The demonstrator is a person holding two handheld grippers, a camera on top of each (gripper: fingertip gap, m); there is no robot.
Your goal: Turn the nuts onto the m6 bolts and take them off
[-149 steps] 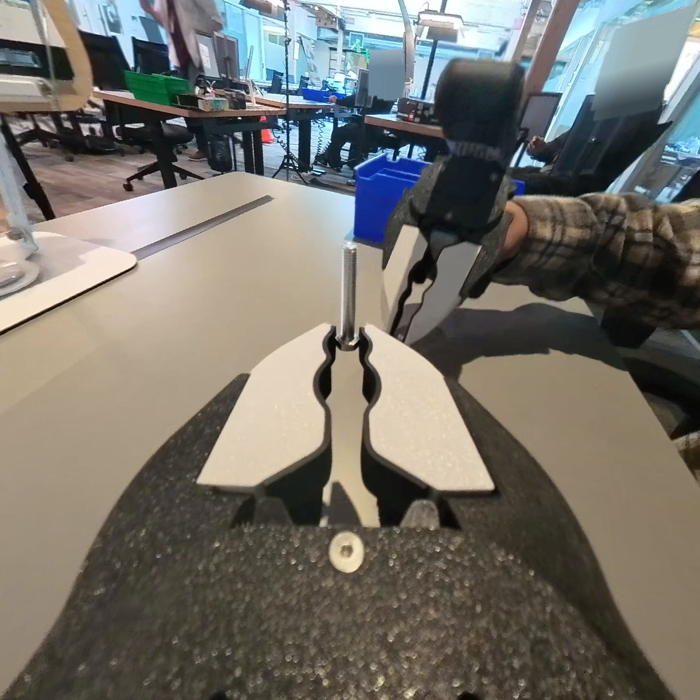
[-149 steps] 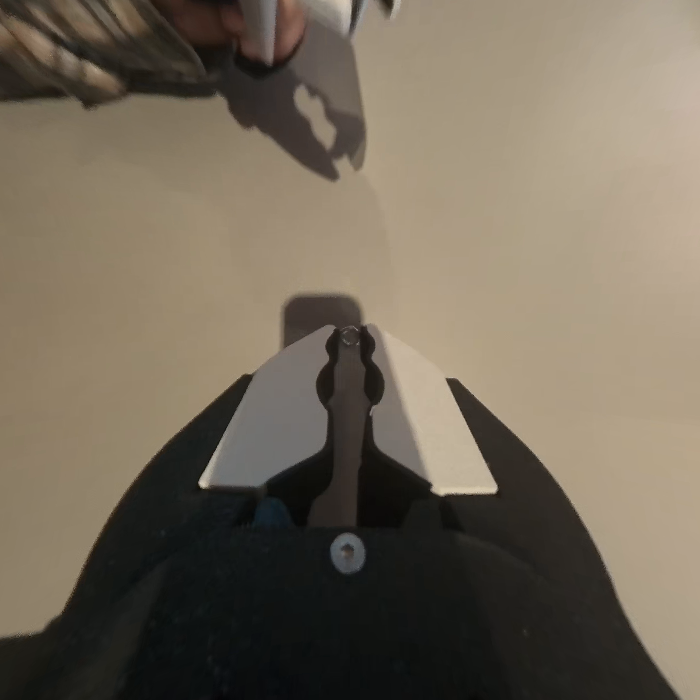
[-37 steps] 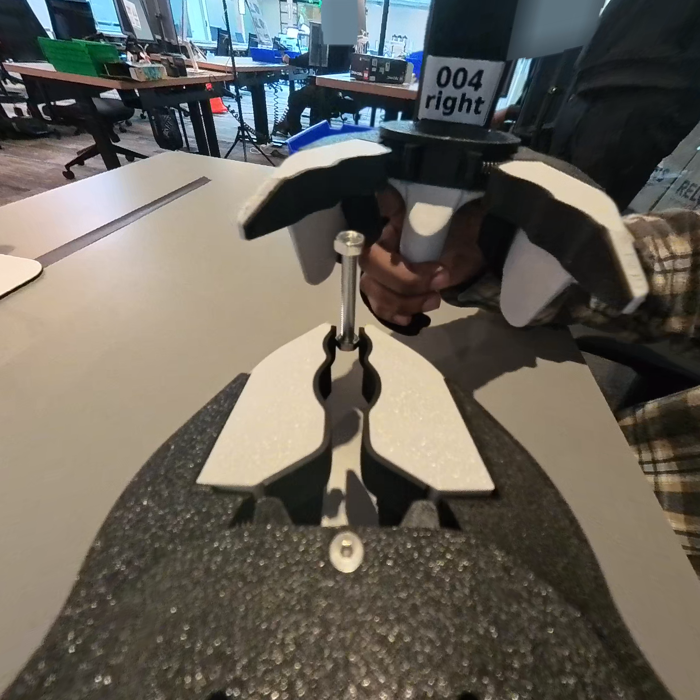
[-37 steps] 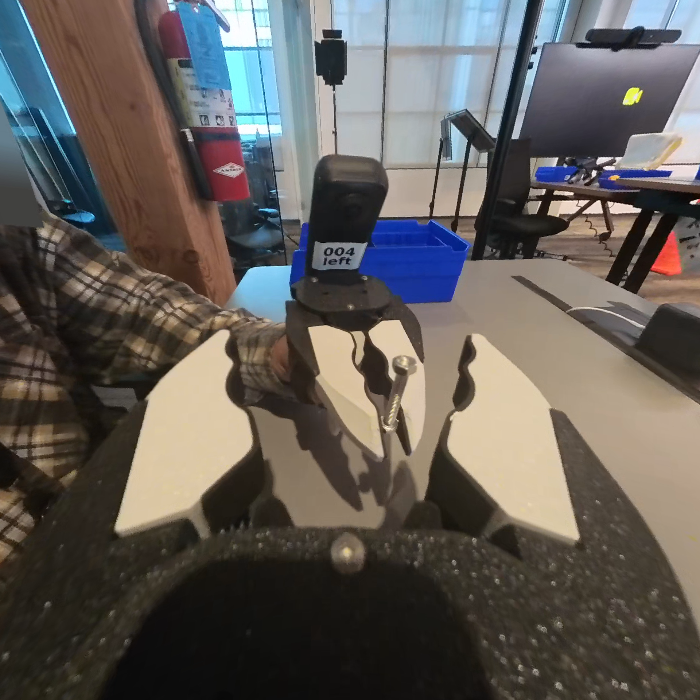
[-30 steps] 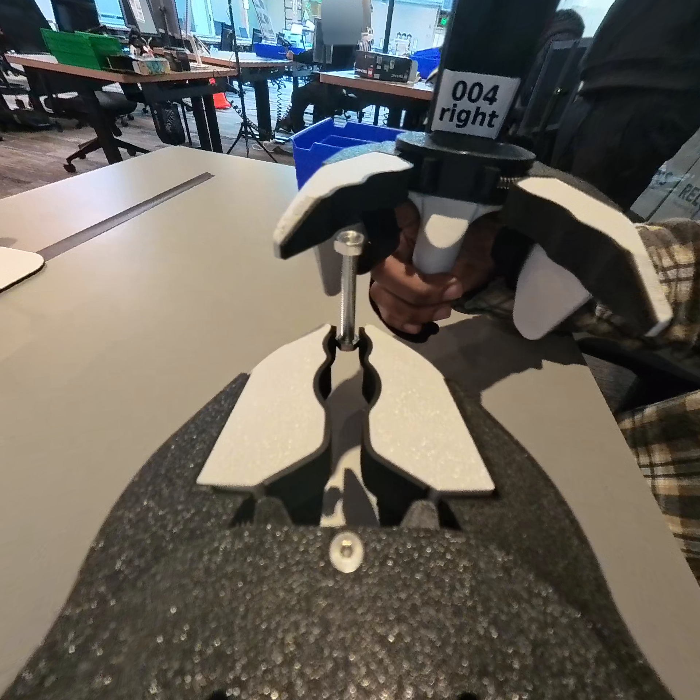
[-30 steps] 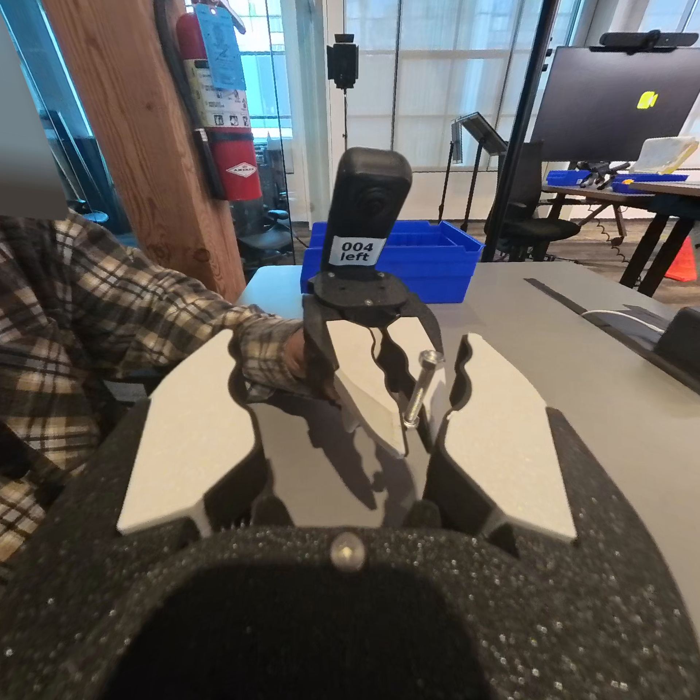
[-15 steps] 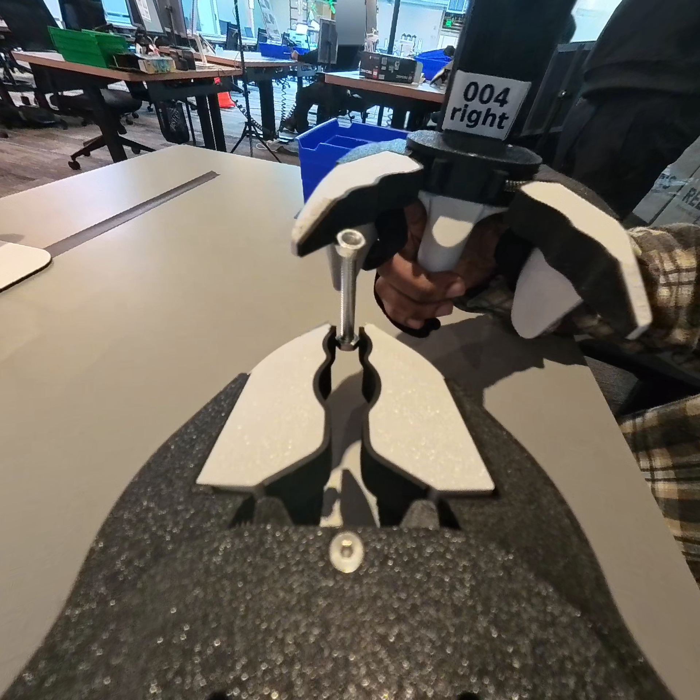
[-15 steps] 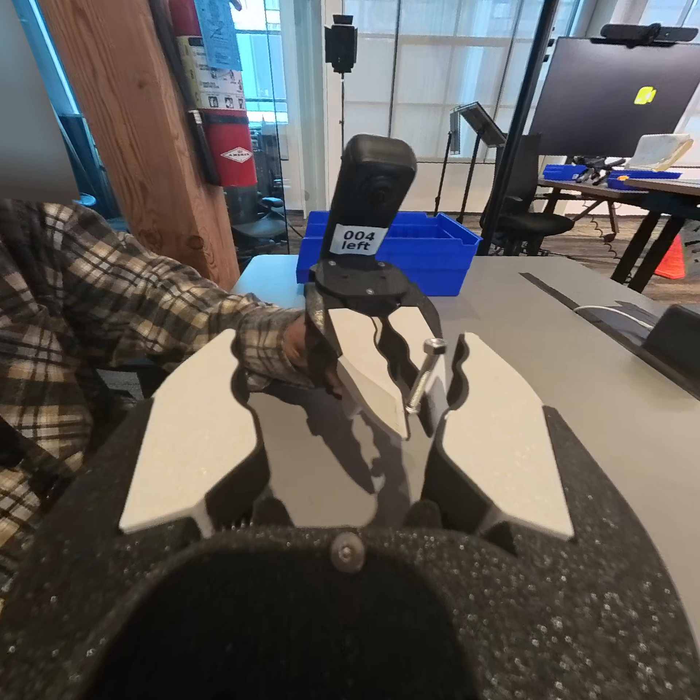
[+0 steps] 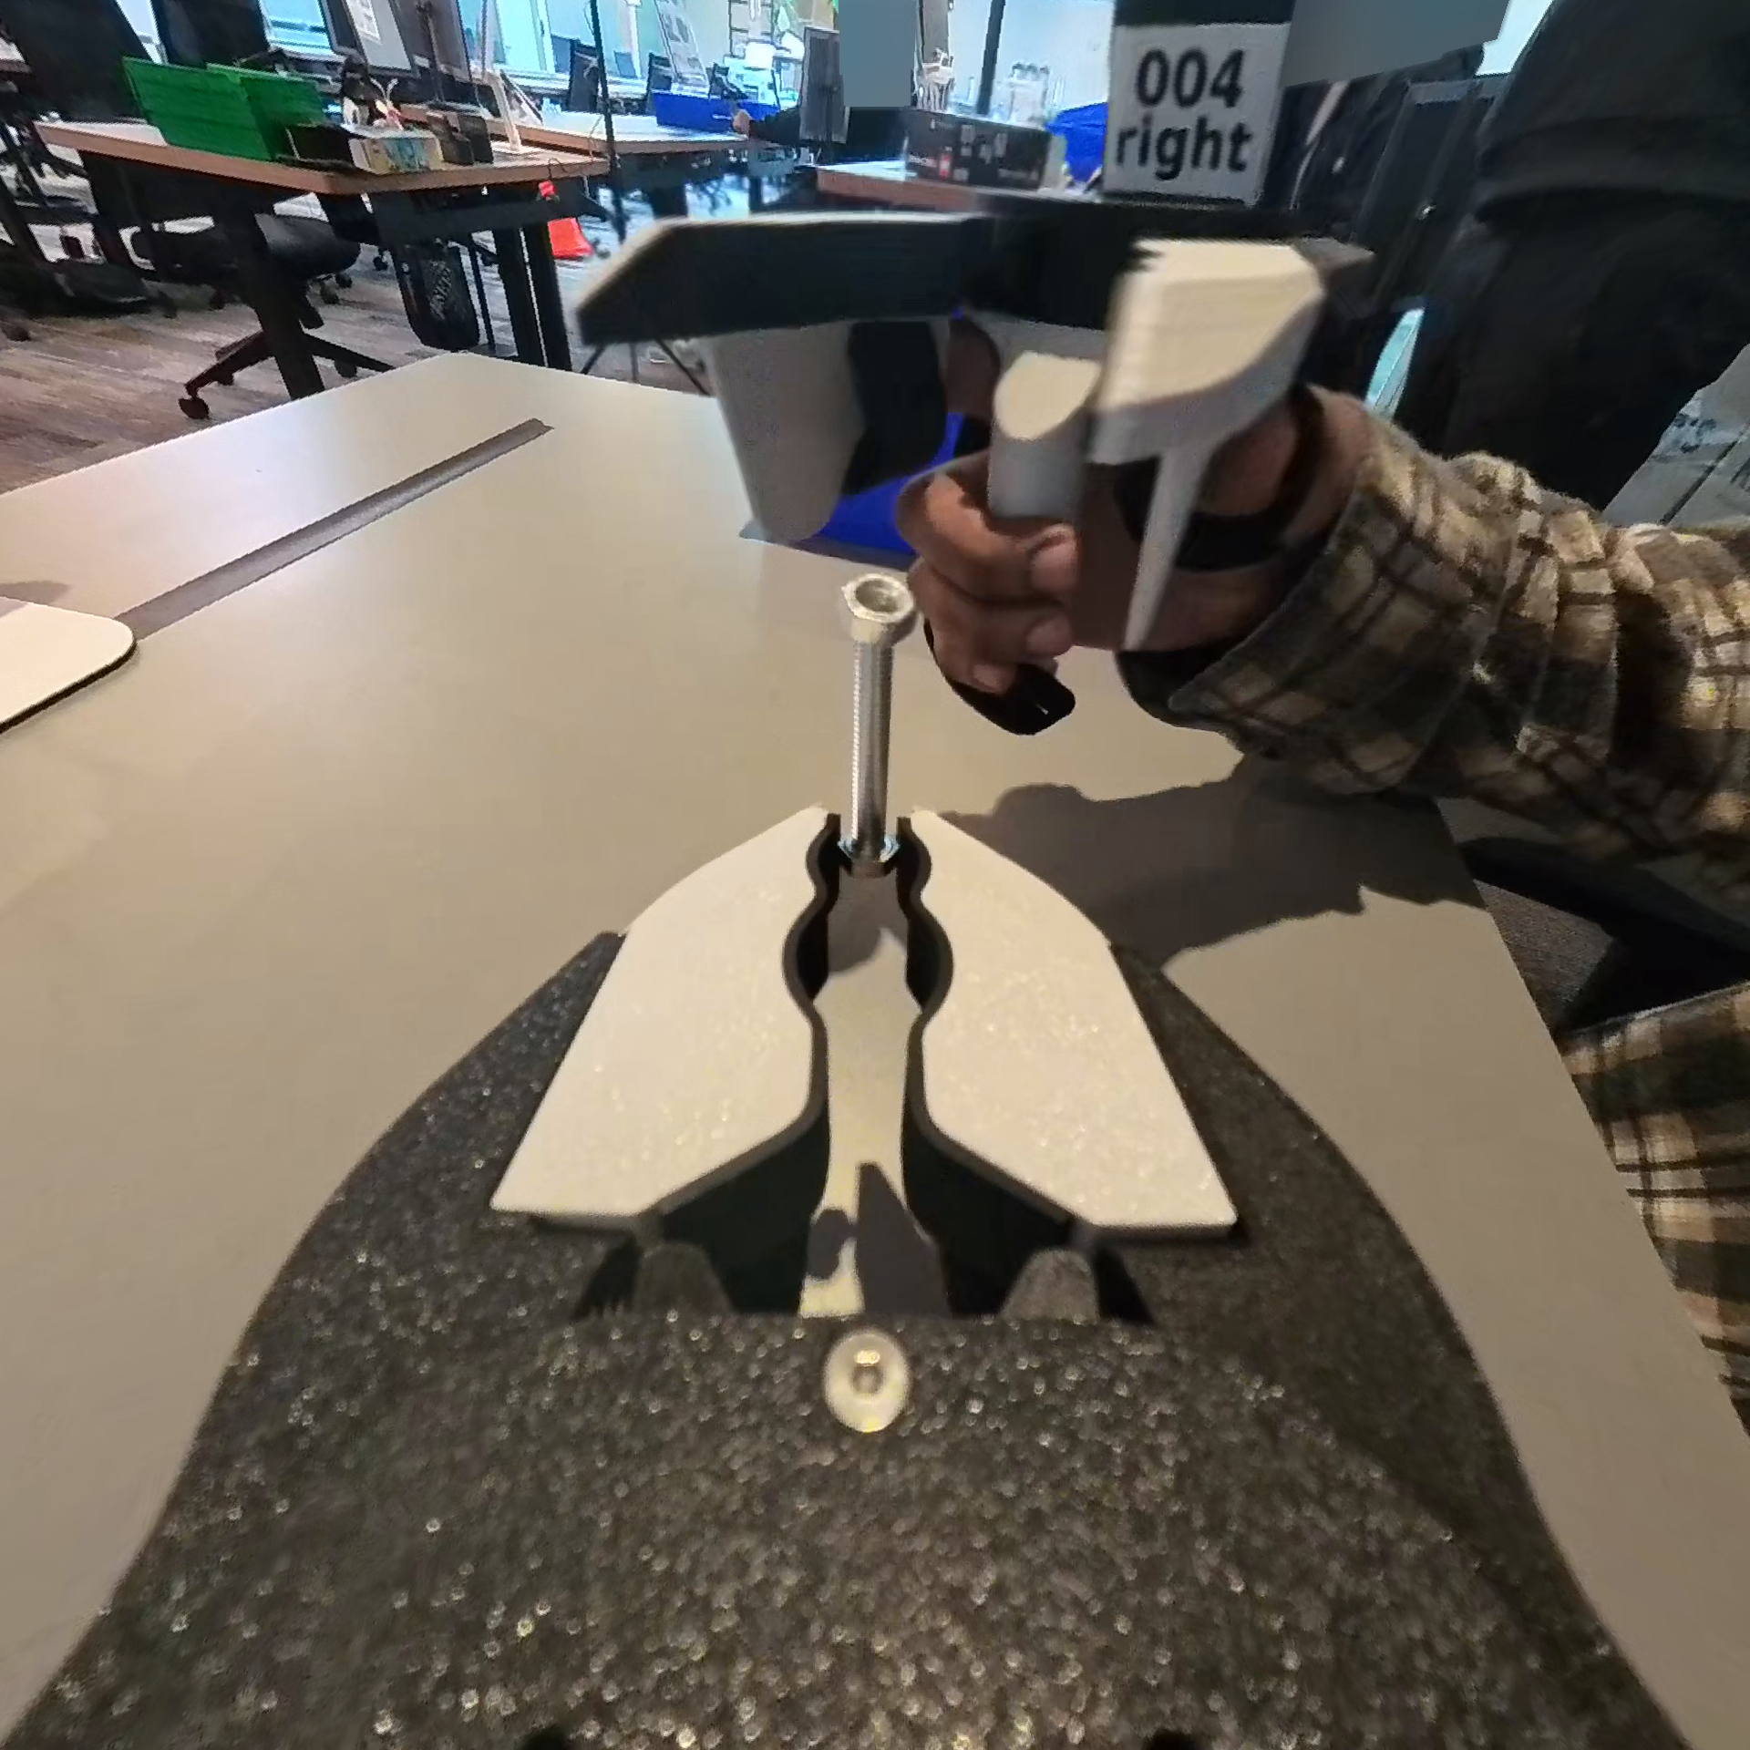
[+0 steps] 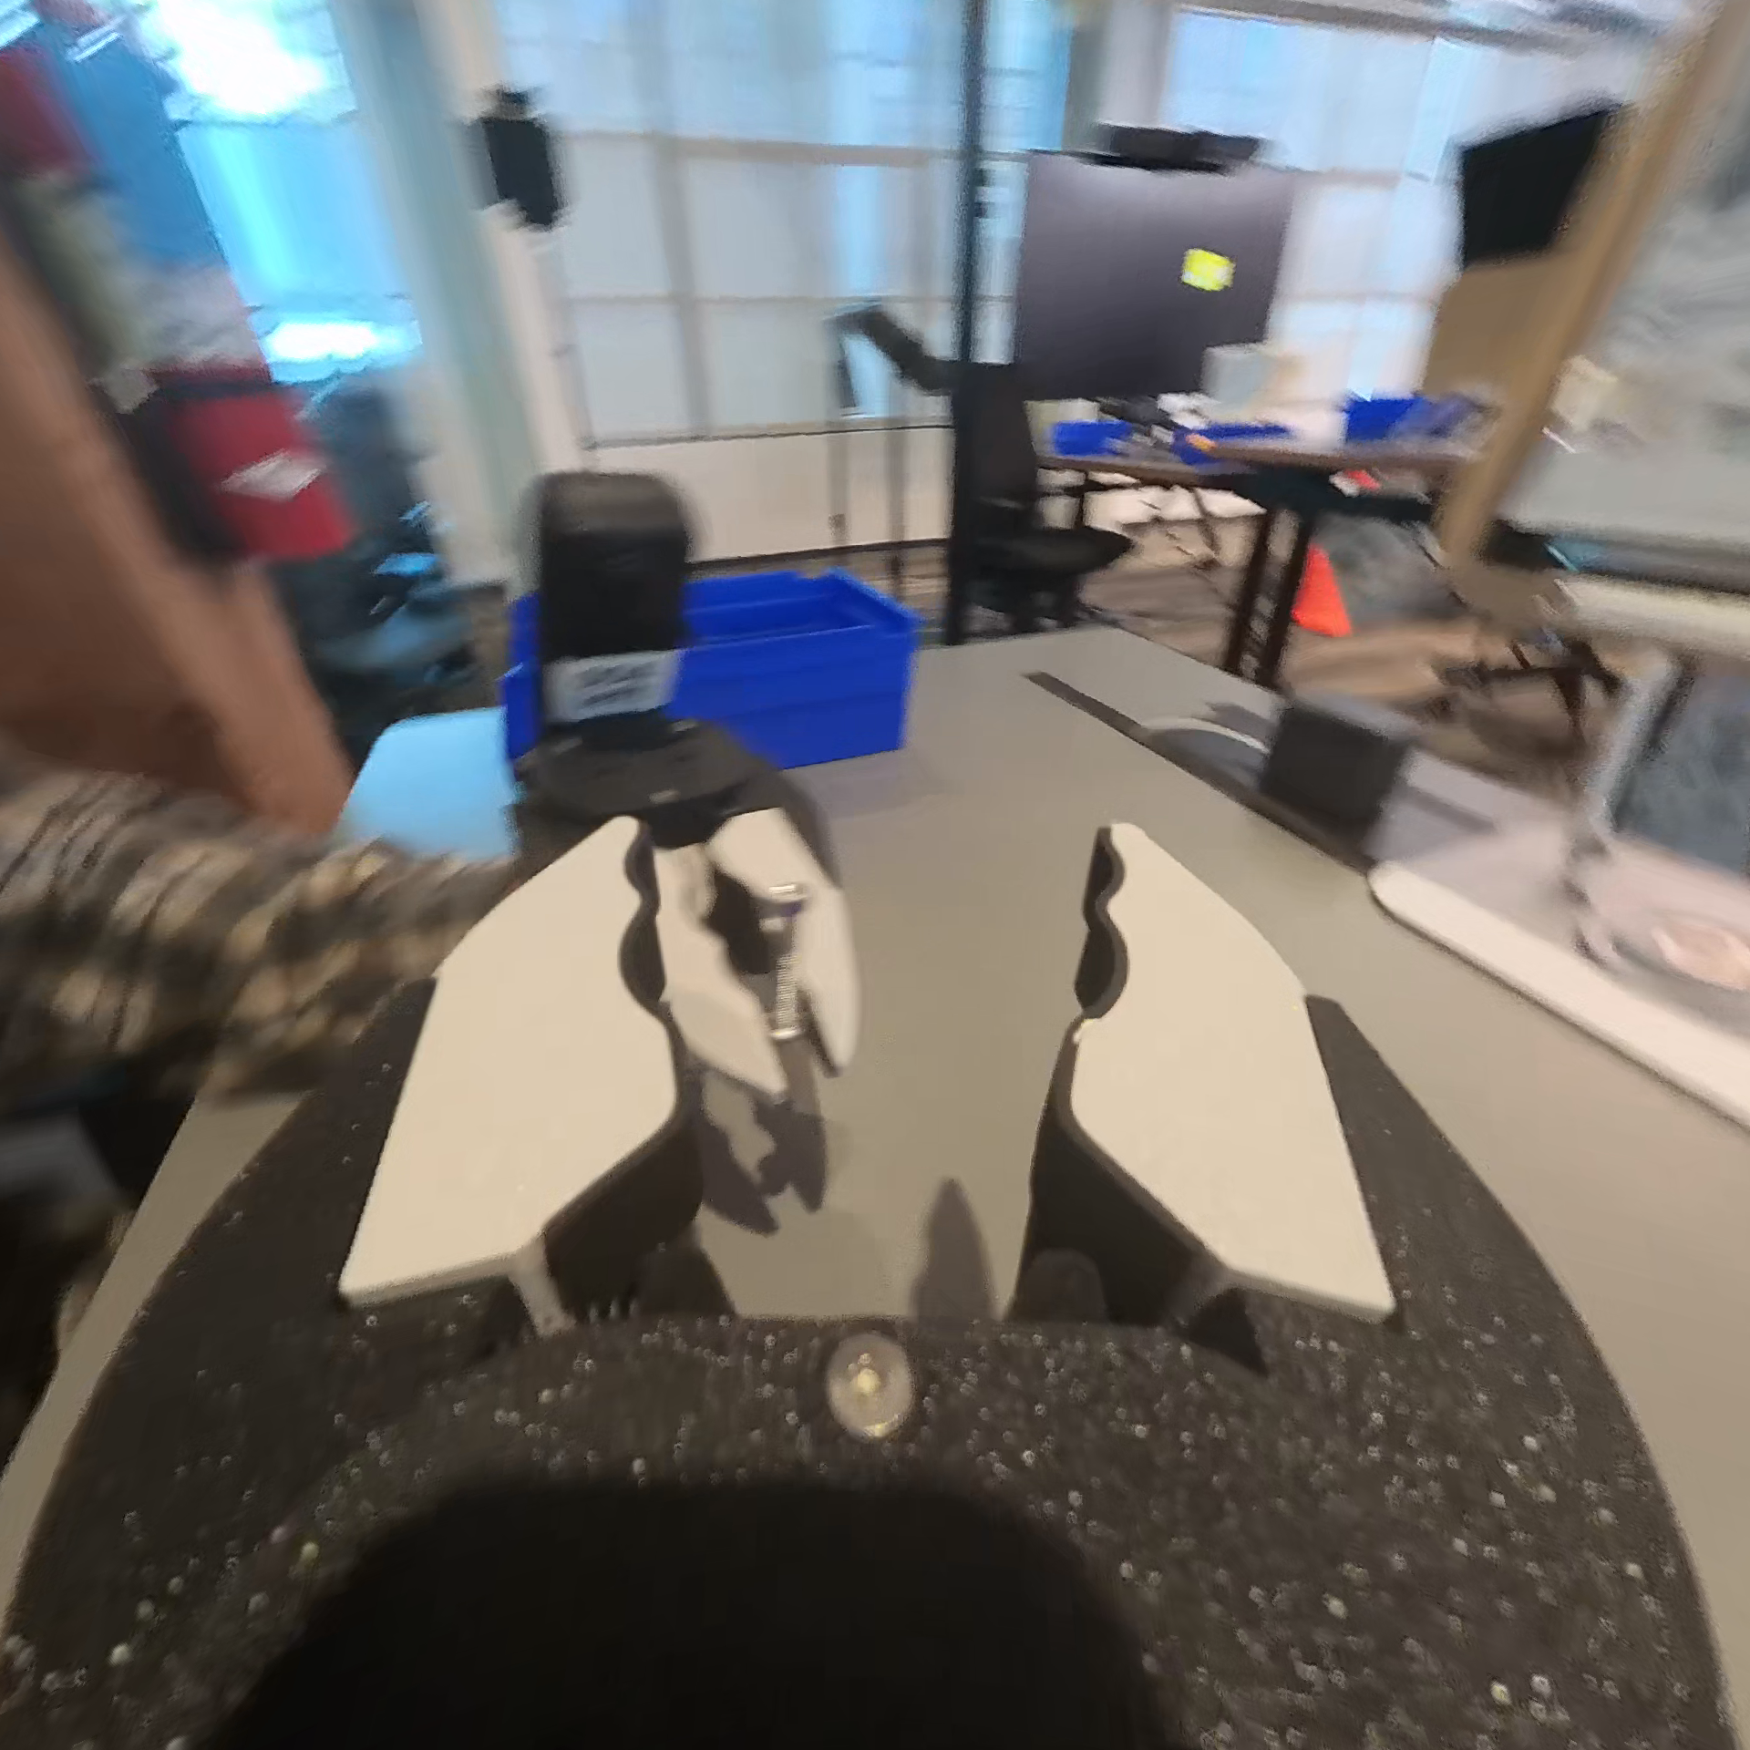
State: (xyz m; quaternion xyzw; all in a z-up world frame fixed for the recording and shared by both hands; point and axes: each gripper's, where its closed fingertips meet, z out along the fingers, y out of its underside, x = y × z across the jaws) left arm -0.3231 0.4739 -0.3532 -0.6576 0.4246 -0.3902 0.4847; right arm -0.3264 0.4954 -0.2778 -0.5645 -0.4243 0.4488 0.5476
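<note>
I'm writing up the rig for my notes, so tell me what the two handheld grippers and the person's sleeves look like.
Each gripper, left gripper and right gripper, has a speckled black body and two flat, light grey fingers with wavy black inner edges. A silver screw sits in the middle of each body. A black camera post carries a white label. The sleeves are brown-and-cream plaid.

Each gripper (image 9: 868,833) has a speckled black foam-like body, two pale grey wavy-edged fingers (image 9: 682,1042), and a silver screw (image 9: 866,1390) lower centre; plaid sleeve (image 9: 1477,644) at right.
</note>
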